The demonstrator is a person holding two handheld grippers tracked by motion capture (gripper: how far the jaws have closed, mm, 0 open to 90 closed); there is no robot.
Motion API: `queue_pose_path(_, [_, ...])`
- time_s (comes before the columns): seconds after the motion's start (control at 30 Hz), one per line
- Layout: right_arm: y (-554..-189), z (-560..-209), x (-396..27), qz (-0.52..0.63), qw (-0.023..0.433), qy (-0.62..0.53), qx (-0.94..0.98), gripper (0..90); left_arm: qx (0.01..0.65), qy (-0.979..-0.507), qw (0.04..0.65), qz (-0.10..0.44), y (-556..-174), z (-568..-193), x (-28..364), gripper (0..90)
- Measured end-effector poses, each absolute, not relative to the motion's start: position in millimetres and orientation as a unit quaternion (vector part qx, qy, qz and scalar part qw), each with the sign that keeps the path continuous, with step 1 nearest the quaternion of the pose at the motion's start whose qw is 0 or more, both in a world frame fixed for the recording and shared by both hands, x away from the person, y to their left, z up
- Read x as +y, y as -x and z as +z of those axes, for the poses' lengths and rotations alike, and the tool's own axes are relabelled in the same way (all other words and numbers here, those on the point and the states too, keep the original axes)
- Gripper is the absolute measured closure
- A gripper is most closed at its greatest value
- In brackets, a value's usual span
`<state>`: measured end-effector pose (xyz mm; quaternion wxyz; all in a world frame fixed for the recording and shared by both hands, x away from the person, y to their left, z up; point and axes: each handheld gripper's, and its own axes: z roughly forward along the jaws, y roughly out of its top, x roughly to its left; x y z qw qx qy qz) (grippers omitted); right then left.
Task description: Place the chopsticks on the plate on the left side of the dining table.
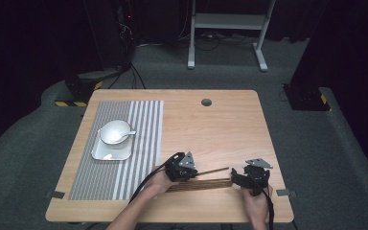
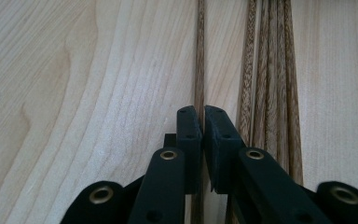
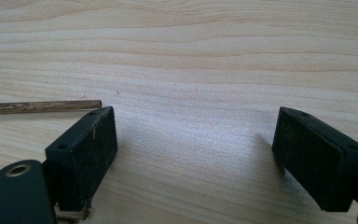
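Counter: light wood top, rounded corners, small dark round grommet near far edge.
Mat: grey/white striped placemat, flat on left half of counter, running far to near.
Tray: pale squarish dish on the mat, far-left part.
Bowl: white round bowl sitting on tray's far side; white spoon resting in it, handle pointing right.
L gripper: black two-finger tool w/ grey three-cornered plate, near-centre of counter, just right of mat edge, pointing right along the sticks.
R gripper: same build, near-right of counter, facing L gripper across the sticks.
Stick bundle: dark brown wooden chopsticks lying side by side on bare counter btwn the two grippers; in L gripper view just right of the fingers.
Single stick: one brown wooden chopstick apart from bundle, slightly angled; in high view far side of bundle; tip by R gripper's left finger.
L fingers: drawn together, clamped on single stick, which runs straight out btwn them.
R fingers: wide apart, bare counter btwn them; stick ends poking out under left one.
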<state>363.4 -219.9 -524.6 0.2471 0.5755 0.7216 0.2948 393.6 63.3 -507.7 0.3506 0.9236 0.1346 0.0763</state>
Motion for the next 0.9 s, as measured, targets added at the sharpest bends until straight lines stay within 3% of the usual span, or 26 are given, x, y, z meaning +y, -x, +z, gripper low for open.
queue_pose_path(0.9, [-363,-525,-220,0.295,0.247,-0.575,0.722,13.5,0.127,-0.919,0.355,0.115,-392,-487,67,85.0])
